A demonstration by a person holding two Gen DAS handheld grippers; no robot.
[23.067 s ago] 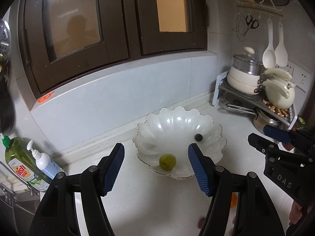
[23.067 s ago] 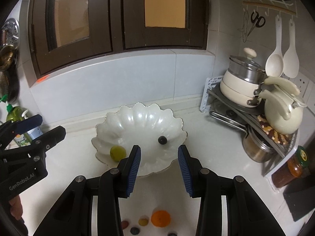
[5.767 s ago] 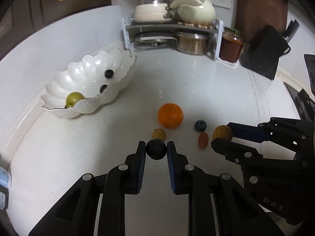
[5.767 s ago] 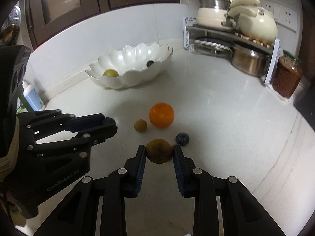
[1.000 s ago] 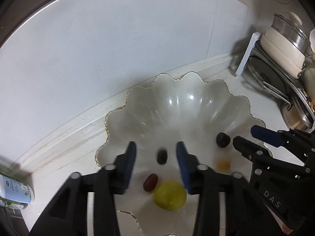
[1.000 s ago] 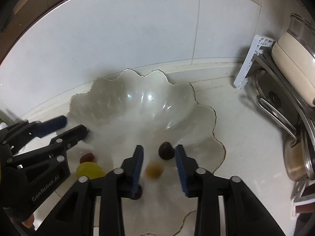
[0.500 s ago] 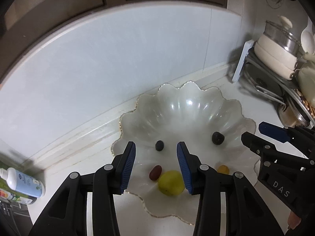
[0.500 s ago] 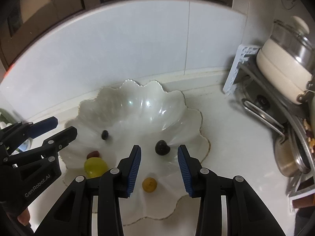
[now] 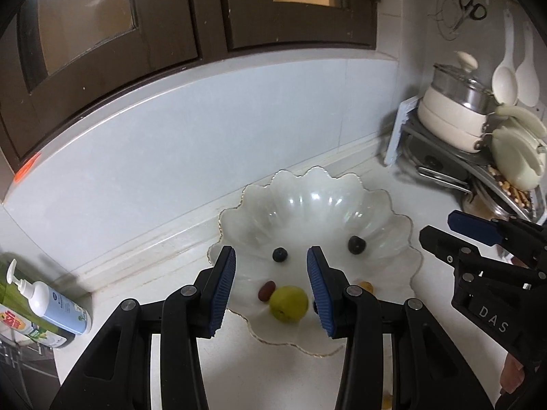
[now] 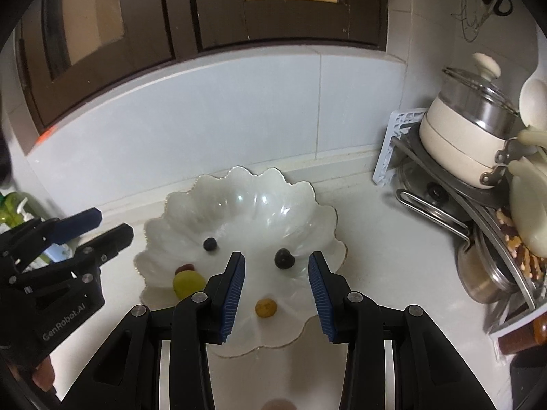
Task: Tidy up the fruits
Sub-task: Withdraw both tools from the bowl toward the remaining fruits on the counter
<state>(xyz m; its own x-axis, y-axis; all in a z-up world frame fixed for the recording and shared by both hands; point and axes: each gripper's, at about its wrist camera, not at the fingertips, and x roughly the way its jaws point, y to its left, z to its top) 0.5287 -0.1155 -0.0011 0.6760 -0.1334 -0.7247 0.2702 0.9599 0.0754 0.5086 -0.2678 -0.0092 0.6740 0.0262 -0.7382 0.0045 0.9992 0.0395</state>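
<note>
A white scalloped bowl [image 9: 318, 201] [image 10: 239, 198] sits on the white counter by the wall. In it lie a green fruit [image 9: 288, 303] [image 10: 186, 283], a small red fruit [image 9: 266, 290] [image 10: 184, 268], a blueberry [image 9: 280, 255] [image 10: 210, 244], a dark plum-like fruit [image 9: 356, 245] [image 10: 284, 258] and a small yellow fruit [image 9: 365, 286] [image 10: 266, 307]. My left gripper [image 9: 271, 287] is open and empty above the bowl's near rim. My right gripper [image 10: 276, 290] is open and empty over the bowl's near right side.
A pot rack with a lidded pot [image 9: 454, 109] [image 10: 468, 130] stands at the right. Soap bottles [image 9: 51, 307] stand at the left counter edge. Dark cabinet doors [image 9: 102, 27] hang above the tiled wall. A pale fruit [image 10: 278, 404] lies on the counter below the right gripper.
Both grippers have pulled back and up from the bowl, so more wall and cabinet shows. The fruits in the bowl have stayed in place.
</note>
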